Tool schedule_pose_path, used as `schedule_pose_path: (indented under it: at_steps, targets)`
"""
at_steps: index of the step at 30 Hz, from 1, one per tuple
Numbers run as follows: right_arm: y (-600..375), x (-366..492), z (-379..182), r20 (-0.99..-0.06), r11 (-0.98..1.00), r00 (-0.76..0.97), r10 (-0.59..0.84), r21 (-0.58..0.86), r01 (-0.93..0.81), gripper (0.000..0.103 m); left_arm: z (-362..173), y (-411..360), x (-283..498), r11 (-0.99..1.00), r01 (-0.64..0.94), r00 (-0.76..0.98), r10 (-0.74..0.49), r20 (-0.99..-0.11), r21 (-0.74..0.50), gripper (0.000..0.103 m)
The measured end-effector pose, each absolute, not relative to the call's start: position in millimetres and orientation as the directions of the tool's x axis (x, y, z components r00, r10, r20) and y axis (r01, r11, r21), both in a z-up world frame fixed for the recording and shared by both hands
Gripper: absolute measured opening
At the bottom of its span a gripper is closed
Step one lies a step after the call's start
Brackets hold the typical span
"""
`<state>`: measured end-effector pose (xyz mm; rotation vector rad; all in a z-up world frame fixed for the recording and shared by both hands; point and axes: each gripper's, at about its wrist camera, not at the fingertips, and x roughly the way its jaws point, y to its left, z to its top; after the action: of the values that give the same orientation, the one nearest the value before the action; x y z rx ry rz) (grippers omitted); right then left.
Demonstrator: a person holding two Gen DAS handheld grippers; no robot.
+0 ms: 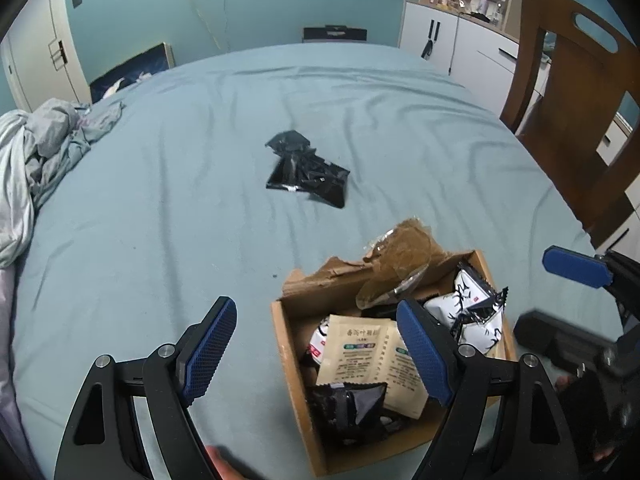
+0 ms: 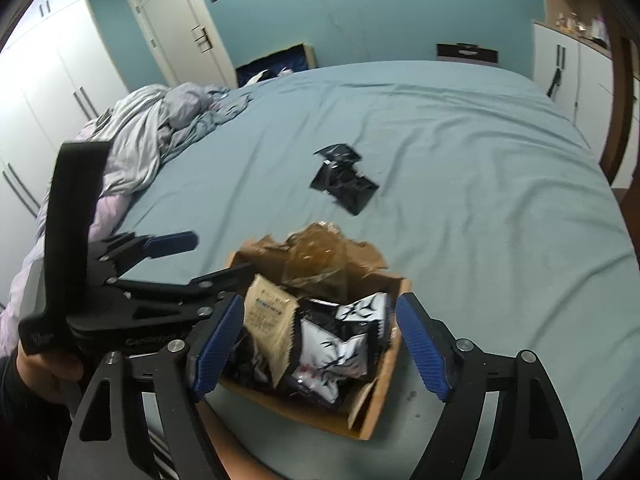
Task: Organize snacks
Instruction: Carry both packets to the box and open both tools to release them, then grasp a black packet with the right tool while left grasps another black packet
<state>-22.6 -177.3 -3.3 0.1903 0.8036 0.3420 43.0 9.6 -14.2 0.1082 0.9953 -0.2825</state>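
Observation:
A cardboard box sits on the blue bed near me, holding several snack packets: a beige sachet, white-and-black packets, a black packet and a crinkled amber bag at its far side. Two or three black packets lie loose mid-bed. My left gripper is open, straddling the box's left wall, holding nothing. My right gripper hangs open above the packets in the box; no pad presses on them.
Crumpled grey bedding is piled at the bed's left. A wooden chair and white cabinets stand to the right. The blue sheet stretches wide around the loose packets.

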Motion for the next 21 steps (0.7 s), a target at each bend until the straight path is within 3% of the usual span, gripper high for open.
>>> schedule_pose_path:
  at_steps: [6,12,18,21]
  targets:
    - [-194.3,-15.7,-9.6,-0.731,0.979,0.654,0.194,0.188,-0.08,0.078,-13.0,12.9,45.0,0.965,0.261,0.517,-0.175,-0.838,-0.041,0.083]
    - [-218.3,-9.4,-14.2,-0.764,0.959,0.604,0.228,0.282,-0.005,0.078,-12.5,14.5,46.3,0.97,0.242,0.519,-0.158,-0.84,-0.033,0.083]
    - [-240.0,-9.2,3.1,-0.751,0.97,0.655,0.08,0.21,0.122,0.078,-12.4,16.0,47.8,0.976,0.217,0.535,-0.122,-0.836,-0.004,0.083]
    - [-249.5,-7.5,0.2,-0.754,0.953,0.643,0.132,0.274,0.126,0.078,-12.8,19.9,50.5,0.982,0.191,0.541,-0.101,-0.835,0.005,0.083]
